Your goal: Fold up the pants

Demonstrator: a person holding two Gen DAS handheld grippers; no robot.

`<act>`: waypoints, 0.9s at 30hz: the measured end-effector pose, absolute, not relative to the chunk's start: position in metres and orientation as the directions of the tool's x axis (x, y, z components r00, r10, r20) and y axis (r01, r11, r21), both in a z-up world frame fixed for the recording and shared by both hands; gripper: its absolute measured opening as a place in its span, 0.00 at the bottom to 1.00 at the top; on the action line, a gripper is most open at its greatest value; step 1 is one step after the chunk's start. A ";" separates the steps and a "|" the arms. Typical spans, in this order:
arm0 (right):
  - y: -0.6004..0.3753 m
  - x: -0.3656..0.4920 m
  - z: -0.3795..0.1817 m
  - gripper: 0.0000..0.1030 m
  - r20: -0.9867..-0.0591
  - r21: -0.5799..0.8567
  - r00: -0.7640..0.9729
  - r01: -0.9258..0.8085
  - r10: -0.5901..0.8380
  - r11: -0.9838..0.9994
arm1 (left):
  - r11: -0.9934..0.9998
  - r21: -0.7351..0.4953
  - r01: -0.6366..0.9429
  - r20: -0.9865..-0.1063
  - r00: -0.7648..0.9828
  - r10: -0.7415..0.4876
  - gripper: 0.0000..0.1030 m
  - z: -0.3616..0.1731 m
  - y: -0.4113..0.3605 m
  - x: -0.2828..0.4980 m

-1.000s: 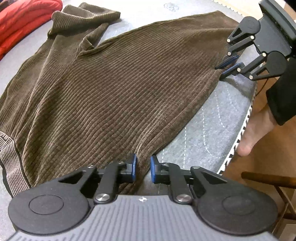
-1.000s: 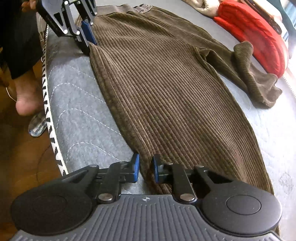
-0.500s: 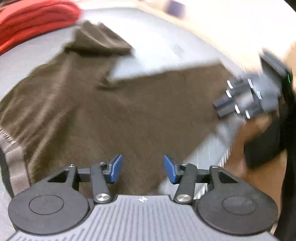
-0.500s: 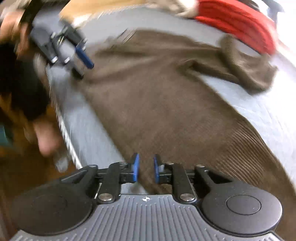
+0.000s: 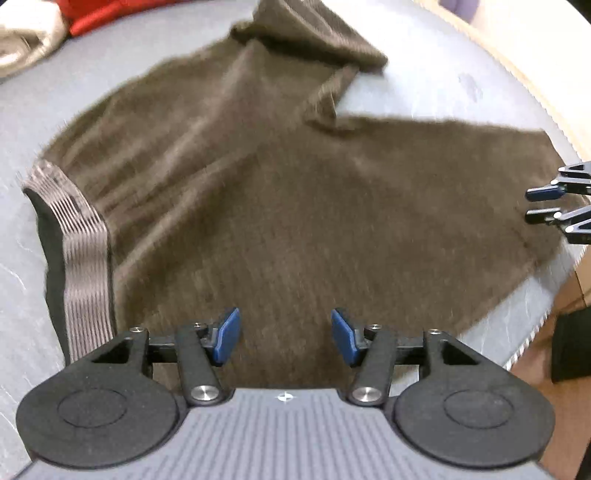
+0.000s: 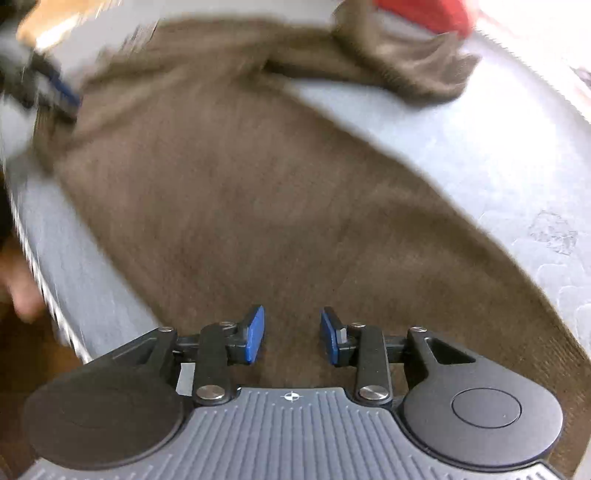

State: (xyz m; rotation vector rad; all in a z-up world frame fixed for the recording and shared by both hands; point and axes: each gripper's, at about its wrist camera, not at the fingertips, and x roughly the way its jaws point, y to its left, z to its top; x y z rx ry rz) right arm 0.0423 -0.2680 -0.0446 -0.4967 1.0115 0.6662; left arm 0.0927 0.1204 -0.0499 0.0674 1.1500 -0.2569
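L gripper (image 5: 284,338): jaws opening, blue pads apart, nothing pinched; brown cloth lies under the gap. R gripper (image 6: 291,334): jaws opening too, narrower gap, no cloth held. Brown corduroy pants (image 5: 295,206) lie flat on grey mattress (image 5: 436,62), near its edge. Waistband (image 5: 81,251) at left; one leg bunched at far side. Red cloth (image 5: 107,14) beyond, far left.

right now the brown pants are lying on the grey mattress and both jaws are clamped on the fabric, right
Not quite. The brown pants do lie on the grey mattress, but neither set of jaws is clamped on the fabric. In the left wrist view the left gripper has its jaws apart and opening, with nothing pinched; the right wrist view shows the same for the right gripper.
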 end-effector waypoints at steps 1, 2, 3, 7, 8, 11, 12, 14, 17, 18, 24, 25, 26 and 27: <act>-0.269 0.045 -0.036 0.35 -0.865 -0.072 0.402 -0.691 0.300 0.719 | 0.971 -0.078 0.224 -0.898 0.407 -0.166 0.59 -0.046 0.119 0.095; -0.271 0.047 -0.028 0.35 -0.843 -0.074 0.436 -0.673 0.315 0.736 | 0.974 -0.076 0.213 -0.889 0.427 -0.163 0.60 -0.042 0.117 0.097; -0.274 0.050 -0.020 0.35 -0.819 -0.073 0.471 -0.652 0.327 0.755 | 0.977 -0.071 0.202 -0.880 0.448 -0.156 0.63 -0.039 0.115 0.100; -0.281 0.067 0.011 0.35 -0.712 -0.031 0.604 -0.537 0.358 0.843 | 0.984 -0.048 0.171 -0.835 0.534 -0.133 0.73 -0.026 0.104 0.108; -0.284 0.071 0.017 0.35 -0.690 -0.013 0.626 -0.513 0.364 0.858 | 0.986 -0.036 0.161 -0.820 0.560 -0.121 0.75 -0.023 0.099 0.110; -0.291 0.087 0.038 0.35 -0.621 0.055 0.682 -0.454 0.386 0.889 | 0.990 0.032 0.137 -0.781 0.621 -0.060 0.78 -0.020 0.087 0.115; -0.295 0.092 0.043 0.35 -0.604 0.075 0.694 -0.440 0.391 0.895 | 0.989 0.065 0.132 -0.774 0.633 -0.034 0.78 -0.023 0.083 0.119; -0.298 0.101 0.051 0.35 -0.577 0.095 0.718 -0.413 0.388 0.906 | 0.986 0.130 0.105 -0.769 0.639 0.033 0.78 -0.029 0.076 0.127; -0.299 0.117 0.058 0.35 -0.545 0.118 0.743 -0.389 0.387 0.914 | 0.984 0.164 0.067 -0.768 0.635 0.084 0.78 -0.036 0.072 0.140; -0.298 0.121 0.062 0.35 -0.537 0.128 0.749 -0.381 0.387 0.916 | 0.985 0.160 0.064 -0.770 0.632 0.084 0.78 -0.038 0.072 0.144; -0.289 0.155 0.079 0.32 -0.488 0.195 0.775 -0.352 0.402 0.916 | 0.977 0.189 0.094 -0.741 0.667 0.079 0.51 -0.038 0.052 0.156; -0.288 0.158 0.084 0.31 -0.469 0.207 0.783 -0.352 0.408 0.913 | 0.978 0.182 0.099 -0.737 0.673 0.069 0.38 -0.037 0.050 0.158; -0.288 0.162 0.087 0.27 -0.454 0.219 0.790 -0.348 0.411 0.911 | 0.980 0.169 0.104 -0.732 0.679 0.054 0.33 -0.036 0.047 0.161; -0.289 0.167 0.091 0.23 -0.442 0.229 0.801 -0.334 0.404 0.914 | 0.981 0.157 0.112 -0.728 0.685 0.038 0.28 -0.036 0.045 0.164</act>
